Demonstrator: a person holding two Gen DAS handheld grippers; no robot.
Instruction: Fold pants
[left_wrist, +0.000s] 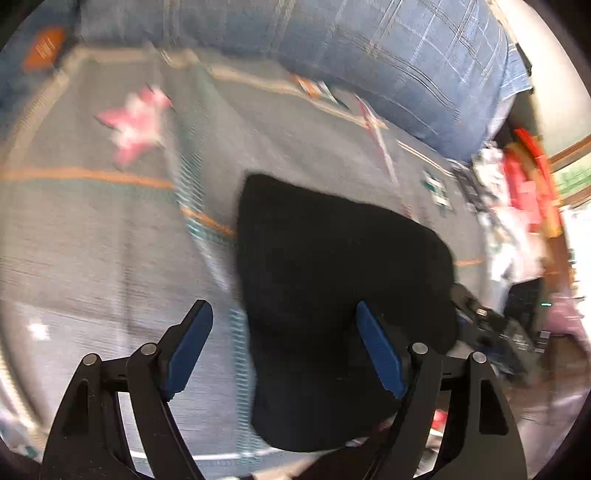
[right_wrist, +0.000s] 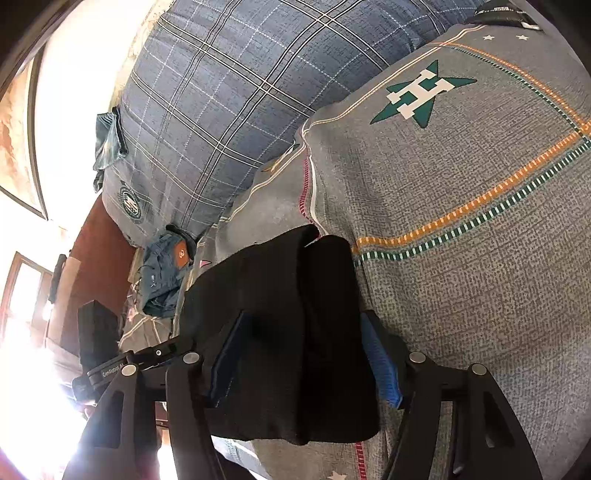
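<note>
The black pants lie folded into a compact bundle on the grey bedsheet. My left gripper hangs open just above them. Its left pad is over bare sheet and its right pad over the bundle's near part, and it grips nothing. In the right wrist view the same black pants show two thick folds side by side. My right gripper is open and straddles the bundle, its blue pads at the sides without pressing. The left wrist view is blurred.
A blue plaid duvet is bunched along the far side of the bed. Folded blue jeans with an orange patch lie beyond the pants. Red and white clutter stands off the bed's edge. The sheet carries a green star and a pink star.
</note>
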